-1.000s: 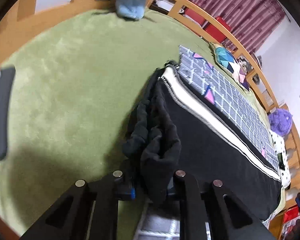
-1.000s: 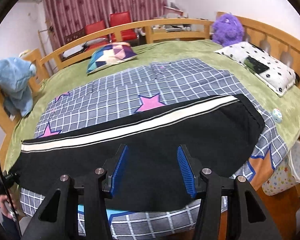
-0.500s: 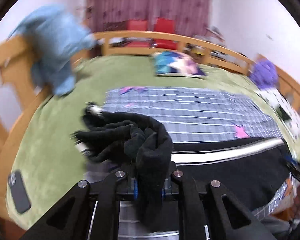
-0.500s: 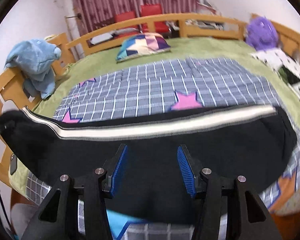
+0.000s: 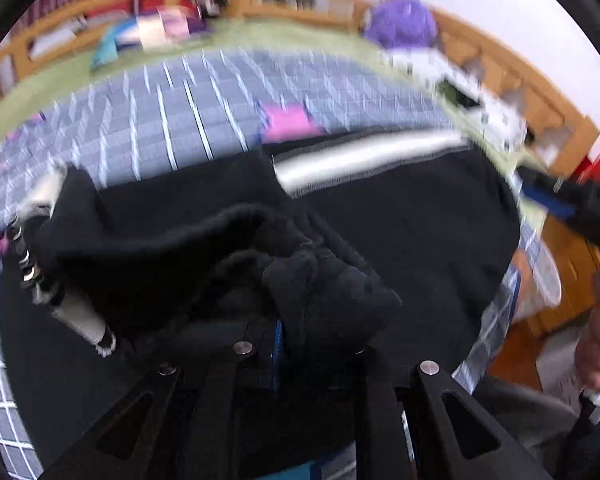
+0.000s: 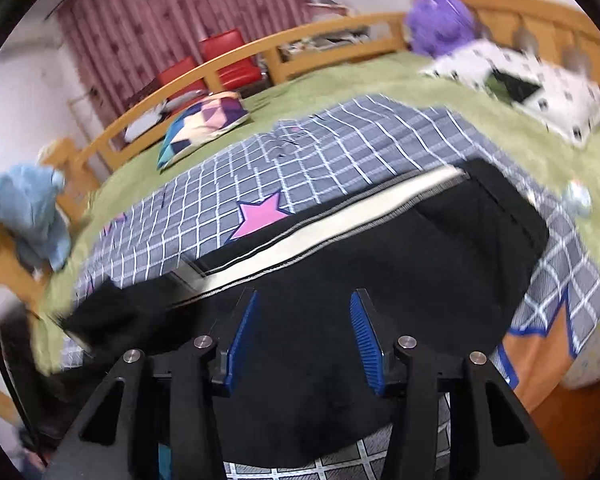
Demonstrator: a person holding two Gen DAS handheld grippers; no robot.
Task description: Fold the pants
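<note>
Two grippers are at work over the black pants (image 6: 400, 280), which lie across the grey checked quilt (image 6: 340, 152) on the green bed cover (image 6: 440, 92). Your left gripper (image 5: 300, 344) is clamped on a bunched end of the pants, the cloth heaped up over its fingertips and draped onto the rest of the garment. Your right gripper (image 6: 304, 336) hangs above the flat black cloth near the quilt's near edge; its jaws are closing, with nothing pinched between the blue pads (image 6: 366, 340). The white side stripe (image 6: 340, 224) runs along the pants' far edge. Beyond it the quilt is bare up to the patchwork cushion (image 6: 204, 124). The spotted pillow (image 6: 540, 84) lies at the far right.
</note>
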